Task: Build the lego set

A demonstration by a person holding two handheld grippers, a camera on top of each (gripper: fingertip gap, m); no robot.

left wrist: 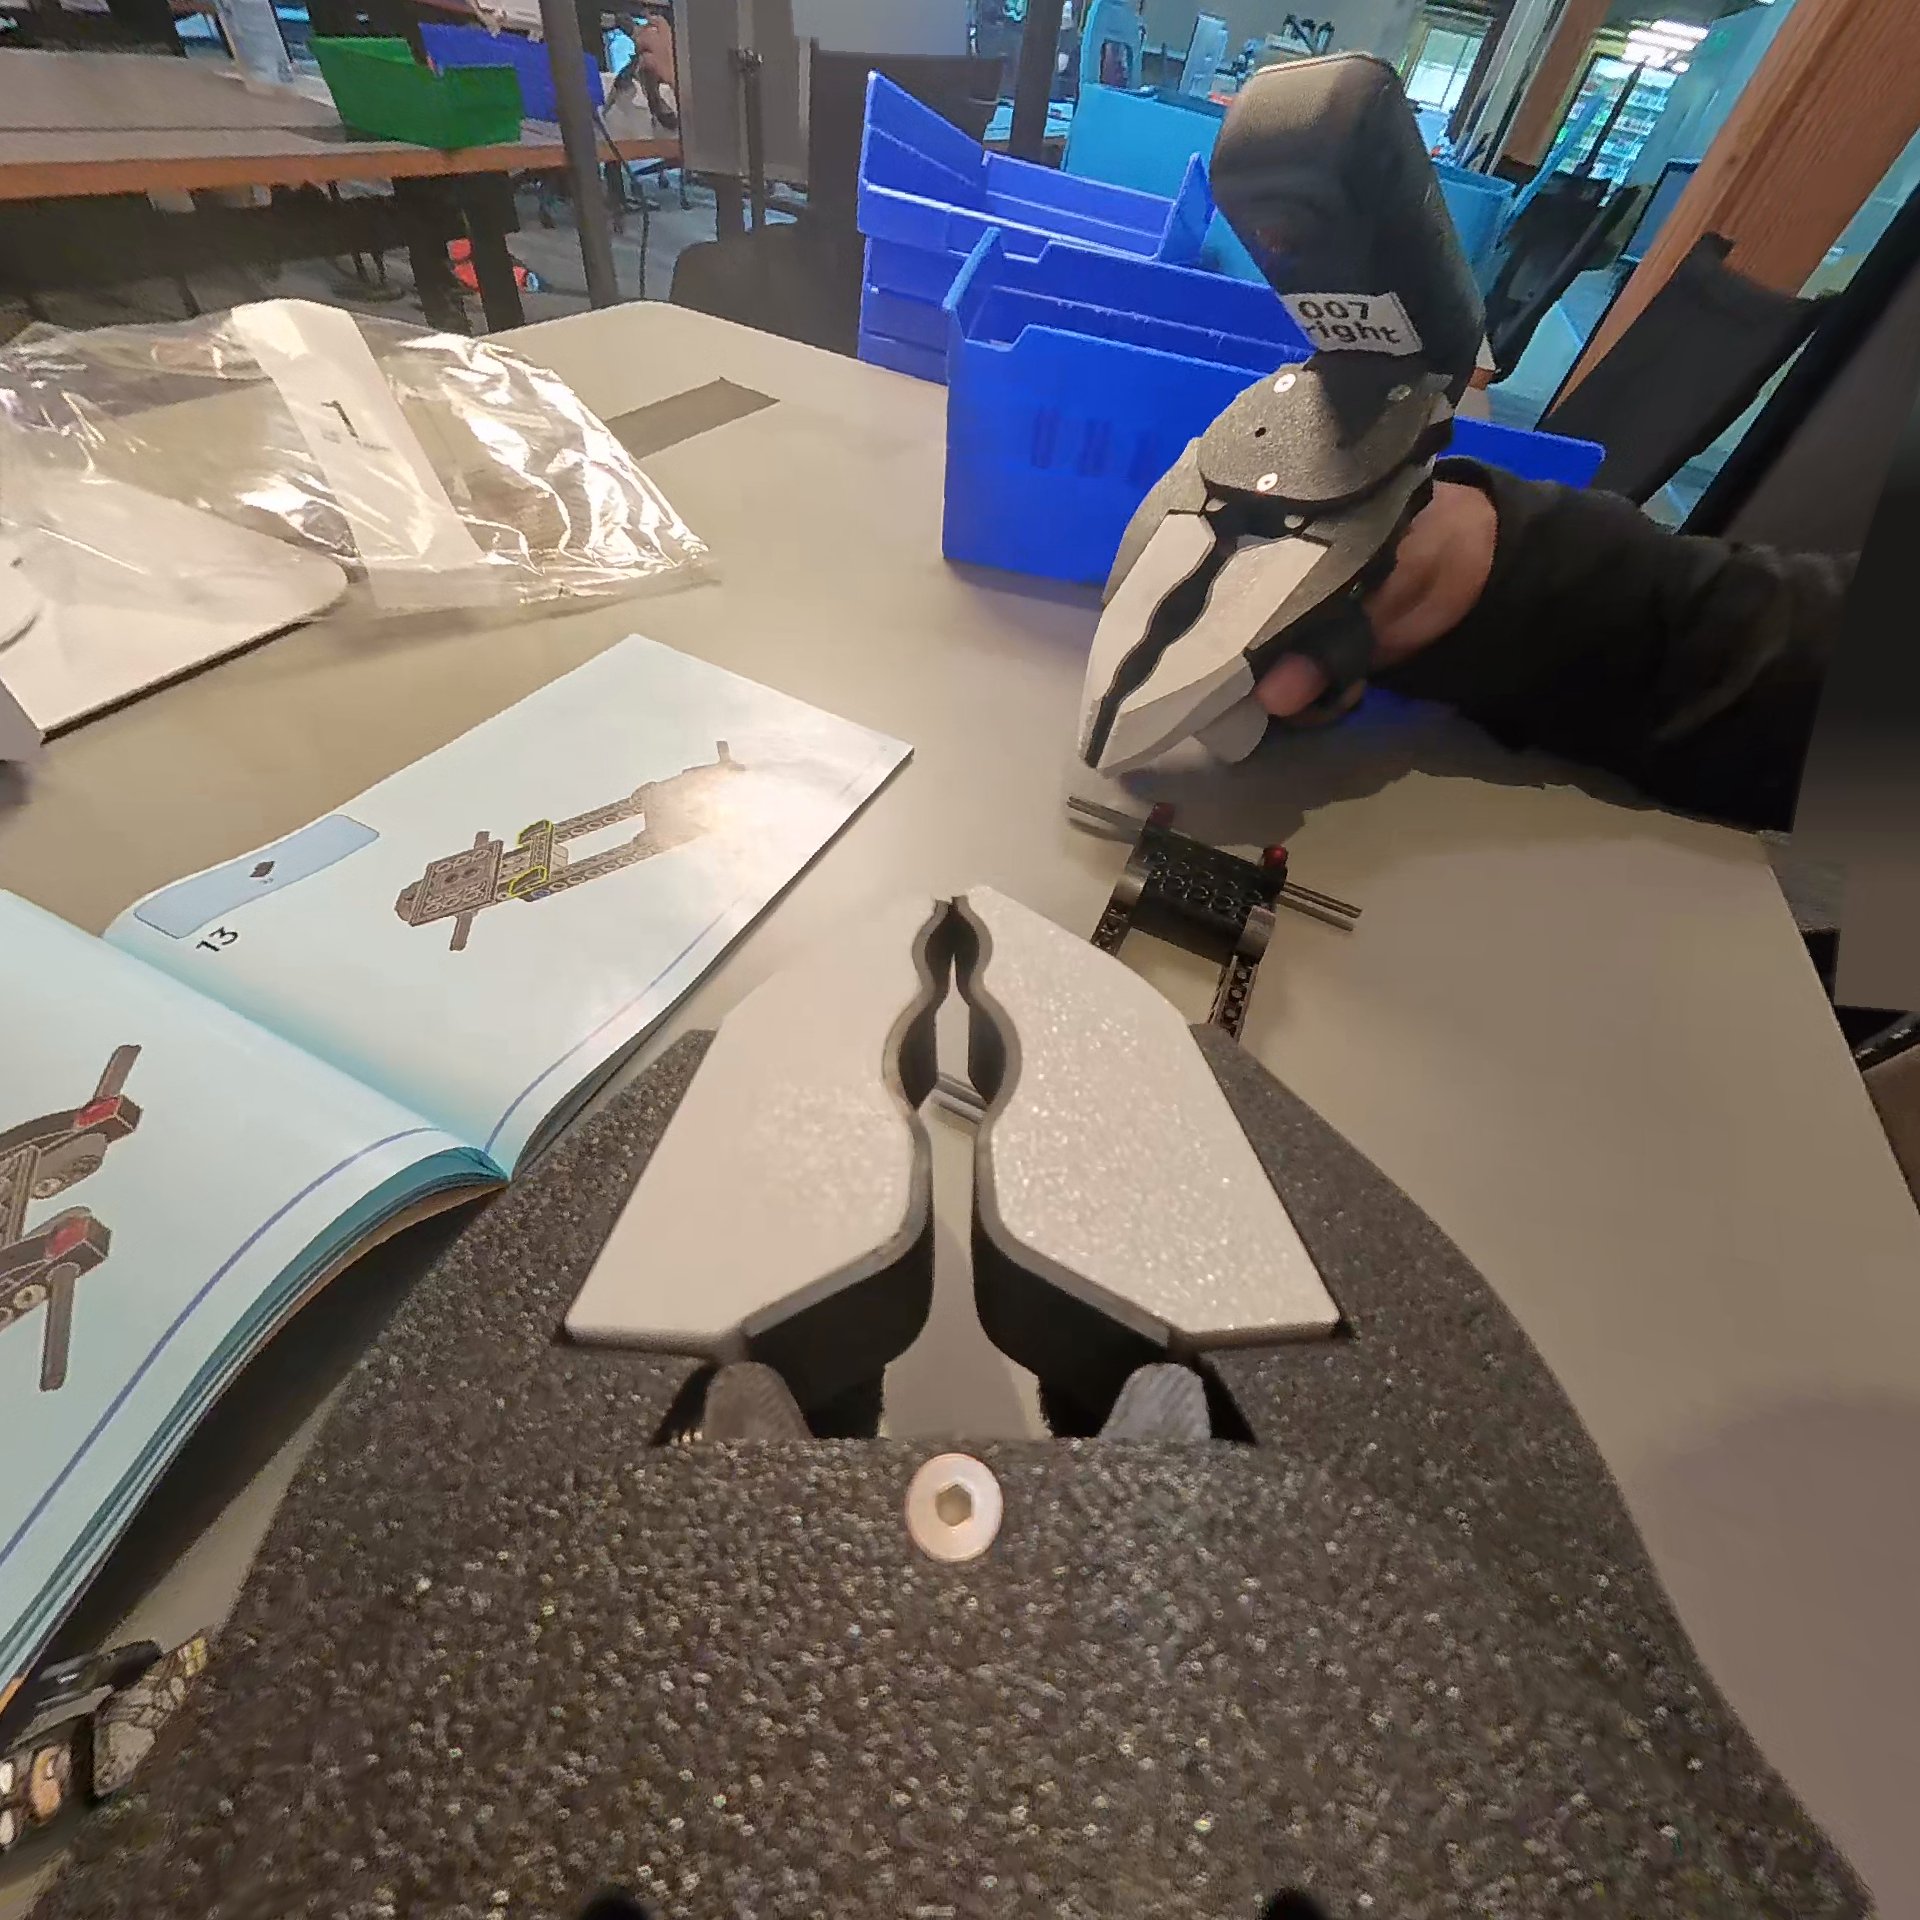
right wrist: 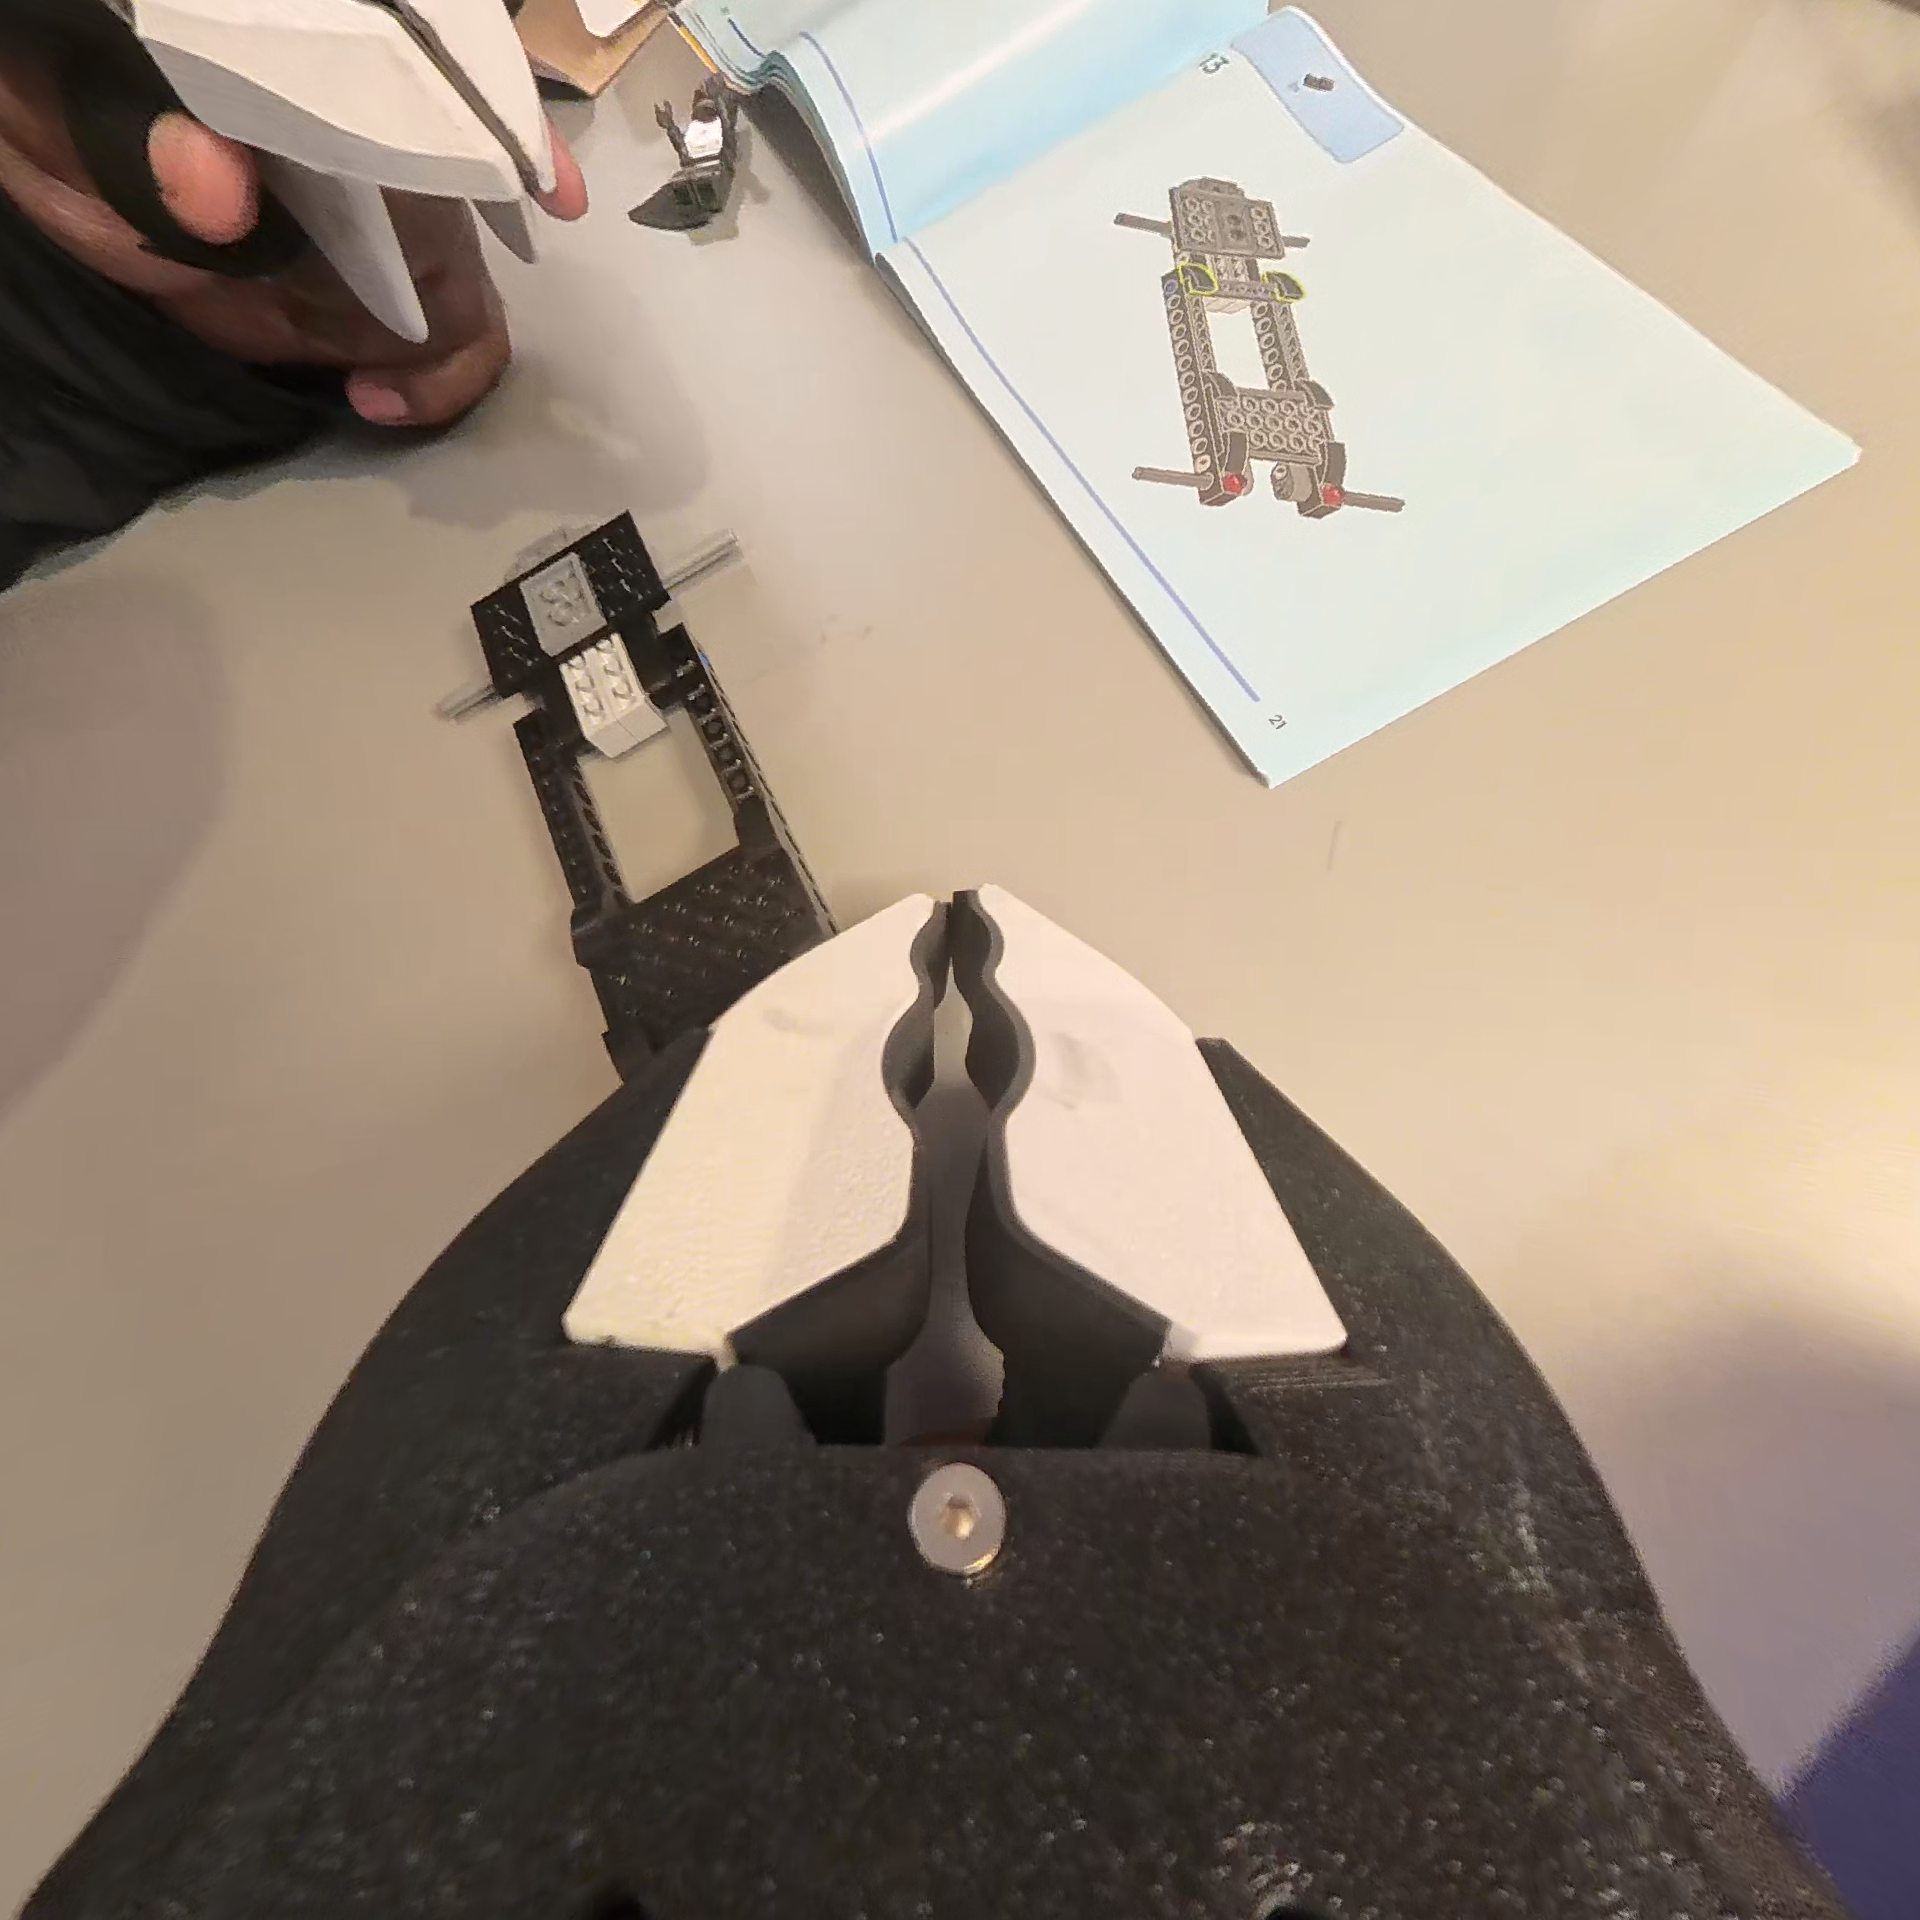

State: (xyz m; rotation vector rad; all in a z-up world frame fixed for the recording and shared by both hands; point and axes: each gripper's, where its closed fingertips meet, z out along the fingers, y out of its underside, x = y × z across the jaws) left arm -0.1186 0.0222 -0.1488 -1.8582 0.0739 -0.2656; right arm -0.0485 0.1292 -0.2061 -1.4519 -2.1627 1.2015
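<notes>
Both tongs, left [left wrist: 953, 914] and right [right wrist: 953, 906], are hovering pressed together and empty beside the black brick frame [right wrist: 644, 790] on the tabletop [right wrist: 1143, 831]; each needs spreading before any pinch.

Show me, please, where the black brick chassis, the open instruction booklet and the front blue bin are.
black brick chassis [right wrist: 681, 935]: right wrist view, studded near plate.
open instruction booklet [right wrist: 1507, 343]: right wrist view, pale blue right-hand page.
front blue bin [left wrist: 1039, 488]: left wrist view, front wall.

White label on the right gripper [left wrist: 1103, 753], page numbers in the booklet [left wrist: 499, 914], numbered bag [left wrist: 343, 457]
</notes>
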